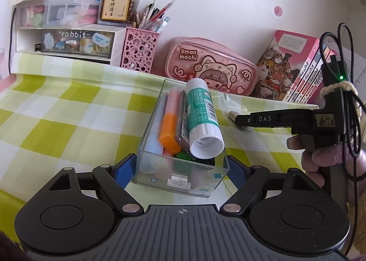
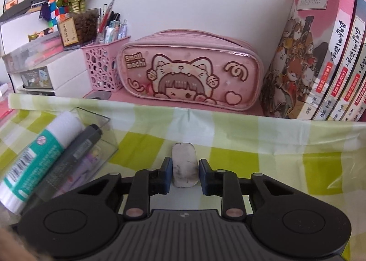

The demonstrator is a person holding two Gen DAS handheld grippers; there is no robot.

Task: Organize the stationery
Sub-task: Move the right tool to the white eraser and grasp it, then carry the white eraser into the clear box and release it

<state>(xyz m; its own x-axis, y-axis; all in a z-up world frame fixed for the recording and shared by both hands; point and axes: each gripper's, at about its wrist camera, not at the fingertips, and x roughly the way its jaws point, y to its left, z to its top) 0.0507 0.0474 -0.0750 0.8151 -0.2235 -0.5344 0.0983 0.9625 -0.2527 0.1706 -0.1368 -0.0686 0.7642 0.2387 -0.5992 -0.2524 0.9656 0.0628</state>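
Observation:
A clear plastic box (image 1: 157, 110) stands on the green checked cloth, filled with a green and white glue stick (image 1: 201, 114), an orange-capped marker (image 1: 169, 130) and other stationery. My left gripper (image 1: 181, 166) is shut on the box, a blue pad against each side wall near its front. To the right of the box a smudged white eraser (image 2: 184, 165) lies on the cloth. My right gripper (image 2: 185, 174) is shut on the eraser, one pad on each of its sides. In the left wrist view the right gripper (image 1: 240, 121) shows from the side, low over the cloth.
A pink "Small mochi" pencil case (image 2: 192, 71) lies along the wall behind the cloth. Left of it stand a pink pen holder (image 1: 139, 50) and white drawers (image 1: 68, 41). Leaning books (image 2: 320, 55) fill the right. A gloved hand (image 1: 320, 160) holds the right gripper's handle.

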